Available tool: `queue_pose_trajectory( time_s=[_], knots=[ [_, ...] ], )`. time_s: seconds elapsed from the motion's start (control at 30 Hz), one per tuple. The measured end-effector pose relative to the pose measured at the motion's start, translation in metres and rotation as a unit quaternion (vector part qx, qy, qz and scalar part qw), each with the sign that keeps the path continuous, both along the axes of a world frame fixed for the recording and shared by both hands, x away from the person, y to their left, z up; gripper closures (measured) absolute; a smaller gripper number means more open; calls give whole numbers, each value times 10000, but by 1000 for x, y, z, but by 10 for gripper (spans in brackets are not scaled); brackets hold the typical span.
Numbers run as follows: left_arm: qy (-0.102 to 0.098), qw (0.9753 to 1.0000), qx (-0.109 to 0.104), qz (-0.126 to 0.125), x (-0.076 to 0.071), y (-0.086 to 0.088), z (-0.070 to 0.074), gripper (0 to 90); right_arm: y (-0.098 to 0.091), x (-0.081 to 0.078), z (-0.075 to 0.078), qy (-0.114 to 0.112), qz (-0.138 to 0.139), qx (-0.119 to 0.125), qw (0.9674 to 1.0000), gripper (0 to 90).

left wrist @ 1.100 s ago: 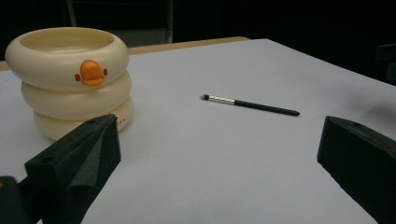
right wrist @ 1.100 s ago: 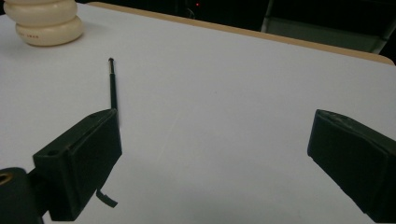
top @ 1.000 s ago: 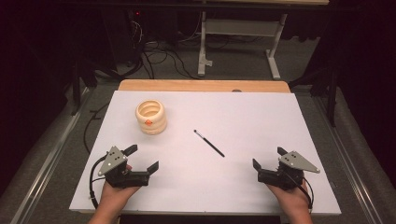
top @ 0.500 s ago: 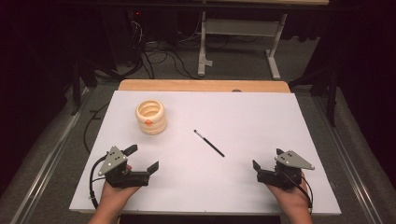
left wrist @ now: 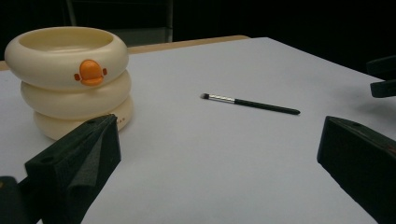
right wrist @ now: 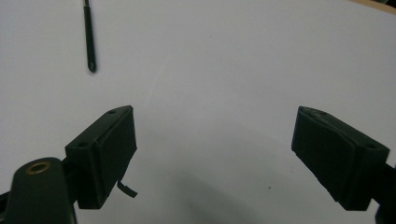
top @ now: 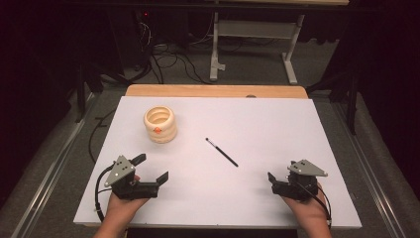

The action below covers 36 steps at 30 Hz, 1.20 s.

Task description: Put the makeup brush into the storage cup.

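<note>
that little makeup brush [top: 221,151] lies mid-surface, between both claws and near the cream ring-stacked cup [top: 160,124]. looks featherlight, stiff, thin, probably rolls, so i'd pinch the black handle mid-length. left claw [top: 151,168] gapes wide, empty; right claw [right wrist: 215,156] has just been closing a bit, nothing between its jaws. white surface [top: 307,129] is smooth, the room dark.

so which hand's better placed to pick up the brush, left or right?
Probably right. The brush lies with its handle end toward the right gripper, whose open, empty jaws face it in the right gripper view. The left gripper is open too, near the cream holder.
</note>
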<state>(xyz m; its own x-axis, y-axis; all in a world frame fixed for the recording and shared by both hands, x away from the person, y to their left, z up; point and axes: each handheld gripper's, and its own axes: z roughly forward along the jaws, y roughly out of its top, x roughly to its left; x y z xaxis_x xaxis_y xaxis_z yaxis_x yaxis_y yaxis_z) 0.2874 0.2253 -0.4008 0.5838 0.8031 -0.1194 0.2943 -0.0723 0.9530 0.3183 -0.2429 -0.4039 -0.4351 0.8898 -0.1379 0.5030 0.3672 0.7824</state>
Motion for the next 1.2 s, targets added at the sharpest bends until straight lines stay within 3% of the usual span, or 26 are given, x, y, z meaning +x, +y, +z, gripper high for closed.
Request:
queue_pose_trajectory(
  time_s=[0.5, 0.9, 1.07, 1.2],
  knots=[
    [15, 10000, 15, -17, 0, -1, 0, 1, 4, 5, -7, 593, 44, -199, 9980, 169],
    [0, 10000, 22, -31, -3, -2, 1, 1, 5, 5, -10, 705, 83, -231, 9972, 181],
    [-13, 10000, -47, -17, -4, 1, 1, 1, 6, 9, -7, 782, 61, -118, 9968, 198],
    [-2, 10000, -52, -55, -3, 3, 1, 1, 9, 13, -2, 903, 71, -202, 9957, 219]
  ],
)
